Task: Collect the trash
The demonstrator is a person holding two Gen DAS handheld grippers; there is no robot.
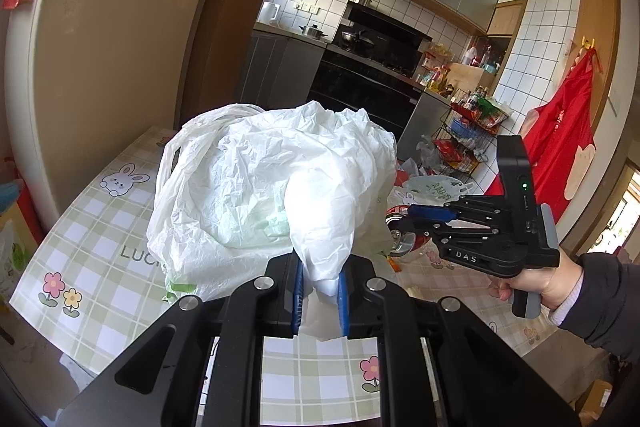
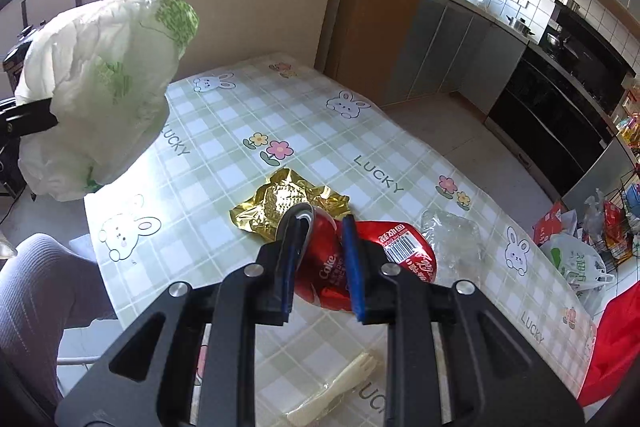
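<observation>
My left gripper (image 1: 320, 279) is shut on a gathered fold of a crumpled white plastic bag (image 1: 272, 179), which hangs above the checked tablecloth (image 1: 100, 219). In the right wrist view the same bag (image 2: 100, 87), with its green print, hangs at the left. My right gripper (image 2: 322, 227) is shut on a crushed red Coke can (image 2: 324, 267), held off the table (image 2: 240, 131). The left wrist view shows that gripper (image 1: 404, 221) and the can (image 1: 402, 243) to the right of the bag, with a hand (image 1: 552, 287) on the handle.
A gold foil wrapper (image 2: 276, 203) and a clear plastic wrapper (image 2: 452, 239) lie on the table beyond the can. A white plastic fork (image 2: 340, 383) lies near the front edge. A person's leg (image 2: 36, 287) is at the left. Bags and a wire rack (image 1: 468, 139) stand on the kitchen floor.
</observation>
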